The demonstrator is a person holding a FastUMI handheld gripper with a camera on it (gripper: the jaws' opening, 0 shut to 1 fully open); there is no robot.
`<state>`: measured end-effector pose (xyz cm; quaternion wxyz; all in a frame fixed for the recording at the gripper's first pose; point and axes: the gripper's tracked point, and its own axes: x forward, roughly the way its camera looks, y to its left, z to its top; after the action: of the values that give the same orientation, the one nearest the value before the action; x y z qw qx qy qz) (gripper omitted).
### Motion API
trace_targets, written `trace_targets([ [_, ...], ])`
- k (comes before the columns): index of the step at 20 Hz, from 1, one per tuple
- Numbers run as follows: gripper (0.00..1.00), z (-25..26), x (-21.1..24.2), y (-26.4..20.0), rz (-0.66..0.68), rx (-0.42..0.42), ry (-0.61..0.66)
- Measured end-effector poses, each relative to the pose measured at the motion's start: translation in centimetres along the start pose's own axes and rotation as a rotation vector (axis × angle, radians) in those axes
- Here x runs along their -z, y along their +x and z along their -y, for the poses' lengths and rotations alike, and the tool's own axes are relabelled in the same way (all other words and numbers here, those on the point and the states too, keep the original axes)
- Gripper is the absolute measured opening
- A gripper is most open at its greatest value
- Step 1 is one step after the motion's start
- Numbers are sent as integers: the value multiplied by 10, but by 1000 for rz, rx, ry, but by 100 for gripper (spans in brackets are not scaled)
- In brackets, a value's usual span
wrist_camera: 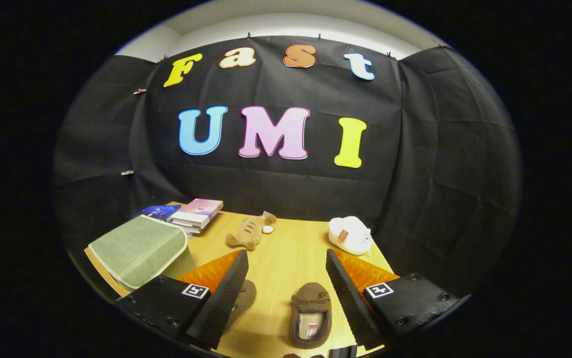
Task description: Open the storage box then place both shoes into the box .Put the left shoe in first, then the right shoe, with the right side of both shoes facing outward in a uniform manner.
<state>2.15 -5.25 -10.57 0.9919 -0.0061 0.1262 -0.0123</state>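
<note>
Brown slipper [311, 314] between parted, empty gripper [286, 278] fingers, toe at 12 o'clock | second slipper [242, 297] behind left finger | storage box [139, 249] at 10 o'clock, closed.

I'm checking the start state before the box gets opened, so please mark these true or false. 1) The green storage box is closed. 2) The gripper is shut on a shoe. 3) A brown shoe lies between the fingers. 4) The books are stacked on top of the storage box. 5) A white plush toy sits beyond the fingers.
1) True: the storage box has its lid down.
2) False: the gripper is open and holds nothing.
3) True: the brown shoe lies on the table between the fingers; a second shoe is partly hidden by one finger.
4) False: the books lie on the table beyond the box.
5) True: the white plush toy sits beyond the fingers, near the wall.
</note>
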Motion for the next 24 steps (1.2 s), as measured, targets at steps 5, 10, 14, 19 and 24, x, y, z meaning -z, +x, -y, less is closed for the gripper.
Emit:
trace_targets([
  [5,98,27,47,7,-121,18,-11],
  [10,98,10,61,9,-181,-71,6],
  [14,98,-50,48,11,-169,-224,45],
  [19,98,-127,57,8,-201,-355,43],
  [24,99,-222,81,-15,-387,-542,236],
])
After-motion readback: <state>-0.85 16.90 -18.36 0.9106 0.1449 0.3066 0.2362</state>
